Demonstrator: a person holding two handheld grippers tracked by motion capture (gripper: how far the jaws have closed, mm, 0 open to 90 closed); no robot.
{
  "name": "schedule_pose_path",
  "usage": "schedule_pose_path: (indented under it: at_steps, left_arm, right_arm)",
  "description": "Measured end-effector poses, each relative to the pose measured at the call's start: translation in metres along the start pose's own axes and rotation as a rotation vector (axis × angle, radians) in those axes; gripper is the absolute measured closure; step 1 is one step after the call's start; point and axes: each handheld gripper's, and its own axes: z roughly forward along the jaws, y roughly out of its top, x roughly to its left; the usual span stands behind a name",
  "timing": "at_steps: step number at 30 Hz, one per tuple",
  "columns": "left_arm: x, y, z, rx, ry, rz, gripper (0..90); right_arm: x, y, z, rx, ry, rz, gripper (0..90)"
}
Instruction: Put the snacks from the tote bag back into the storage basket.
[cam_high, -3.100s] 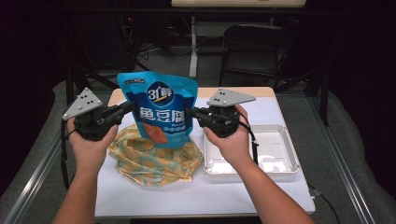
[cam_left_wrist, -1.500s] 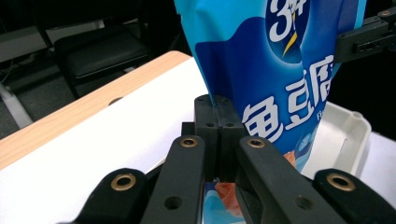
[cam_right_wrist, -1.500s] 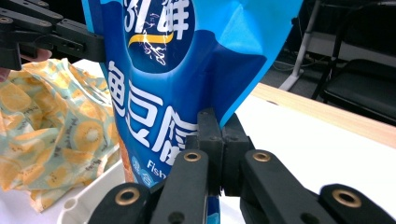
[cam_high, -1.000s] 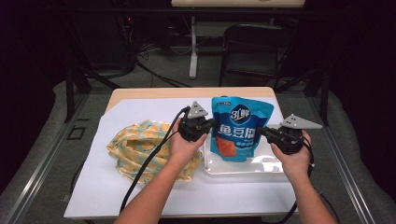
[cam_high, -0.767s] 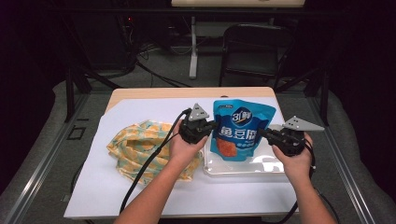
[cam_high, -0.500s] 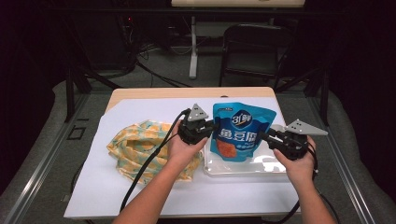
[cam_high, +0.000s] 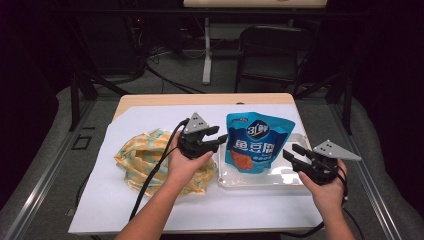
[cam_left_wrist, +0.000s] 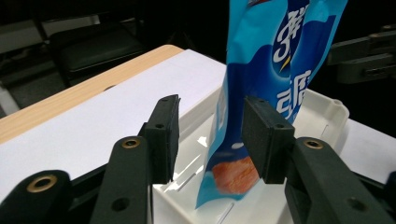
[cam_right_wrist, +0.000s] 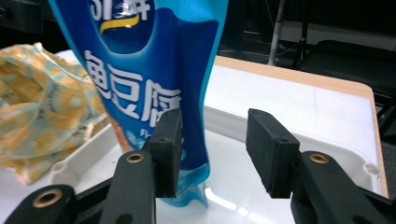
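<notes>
While the blue snack pouch (cam_high: 255, 147) stands upright in the white tray (cam_high: 295, 180) on the paper-covered table (cam_high: 150, 120), both grippers flank it — the left gripper (cam_high: 220, 139) at its left edge, the right gripper (cam_high: 291, 153) just off its right edge. Each pair of jaws has just been opening and now stands apart, pads not pressing (the pouch edge sits between the left ones). A yellow patterned cloth (cam_high: 145, 160) lies beside the tray.

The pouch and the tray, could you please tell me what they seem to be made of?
Pouch: looks like glossy printed plastic film; it creases softly and catches highlights. Tray: probably moulded white plastic, smooth and shiny, with bright reflections on its floor and rounded rims.
</notes>
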Motion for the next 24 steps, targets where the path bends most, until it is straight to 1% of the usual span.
schedule_pose_path:
  at_steps: [3,6,7,9,11,14,15,16,19,21,24]
  left_arm:
    - [0.004,-0.005,-0.012,-0.003,0.019,-0.003,55.4]
    - [0.007,-0.011,-0.025,-0.004,0.035,-0.002,54.7]
    - [0.008,-0.013,-0.030,0.002,0.041,0.002,54.3]
    - [0.011,-0.019,-0.041,-0.005,0.053,0.002,54.3]
    - [0.015,-0.025,-0.051,-0.007,0.066,-0.010,53.8]
    - [0.023,-0.038,-0.065,0.001,0.092,-0.024,53.5]
    - [0.025,-0.041,-0.069,0.004,0.100,-0.032,53.2]
    - [0.028,-0.047,-0.074,0.012,0.111,-0.036,52.8]
    - [0.035,-0.061,-0.086,0.033,0.137,-0.038,50.4]
    - [0.039,-0.069,-0.093,0.042,0.146,-0.041,49.3]
    - [0.046,-0.086,-0.106,0.042,0.167,-0.057,47.6]
  right_arm:
    - [0.006,-0.004,-0.007,-0.011,0.024,0.015,56.0]
    - [0.016,-0.009,-0.010,0.001,0.053,0.011,56.0]
    - [0.020,-0.010,-0.010,0.003,0.067,0.003,56.1]
    - [0.031,-0.012,-0.010,0.014,0.084,-0.017,56.0]
    - [0.041,-0.014,-0.008,0.021,0.109,-0.034,55.5]
    - [0.052,-0.018,-0.003,0.031,0.130,-0.054,54.5]
    - [0.054,-0.020,-0.001,0.036,0.137,-0.062,54.4]
    - [0.056,-0.022,0.001,0.036,0.141,-0.060,54.1]
    - [0.060,-0.030,0.009,0.056,0.150,-0.059,52.3]
    - [0.061,-0.036,0.012,0.064,0.149,-0.072,51.0]
    - [0.062,-0.044,0.015,0.069,0.144,-0.080,50.8]
